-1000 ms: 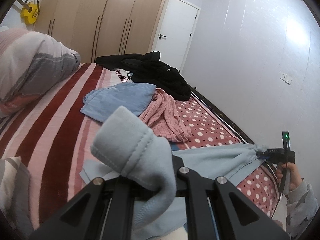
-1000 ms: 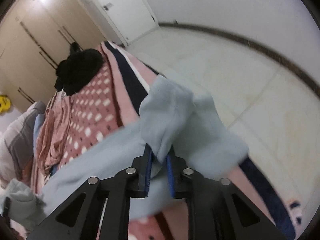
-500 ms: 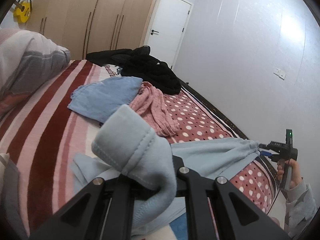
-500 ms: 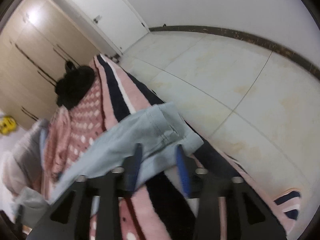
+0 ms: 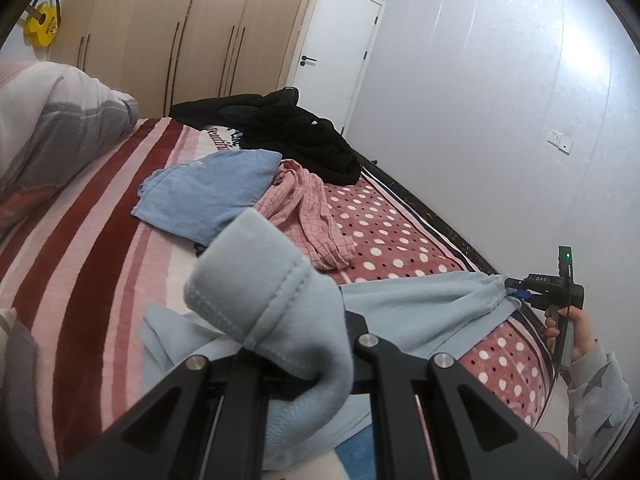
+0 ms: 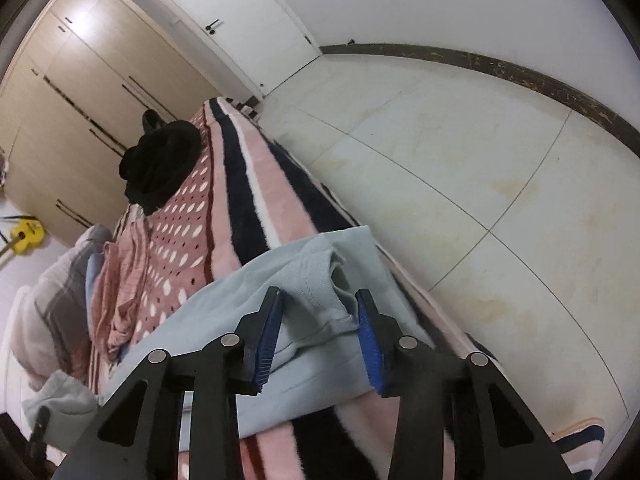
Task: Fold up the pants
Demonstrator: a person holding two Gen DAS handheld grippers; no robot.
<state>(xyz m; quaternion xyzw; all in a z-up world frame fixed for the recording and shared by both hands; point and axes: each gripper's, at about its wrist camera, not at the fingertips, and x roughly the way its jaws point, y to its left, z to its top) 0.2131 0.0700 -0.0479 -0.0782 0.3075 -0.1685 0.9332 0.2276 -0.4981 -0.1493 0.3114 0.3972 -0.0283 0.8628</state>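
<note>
The light blue pants [image 5: 404, 304] lie stretched across the bed's near end. My left gripper [image 5: 304, 376] is shut on one end of them, and the hemmed cuff [image 5: 256, 276] folds up over the fingers. My right gripper [image 6: 318, 312] is open, its blue pads on either side of the other end of the pants [image 6: 320, 276], which rests on the bed's edge. In the left wrist view the right gripper [image 5: 516, 290] sits at that end of the pants, held by a hand.
A striped and dotted blanket [image 5: 96, 216] covers the bed. A blue garment [image 5: 208, 192], a pink checked garment [image 5: 308, 216] and a black jacket [image 5: 304, 140] lie further up. A pillow [image 5: 52, 120] is at left. Tiled floor [image 6: 460, 168] lies right of the bed.
My right gripper has opened and let go of its end of the pants, which now lies on the bed's edge. My left gripper keeps its hold.
</note>
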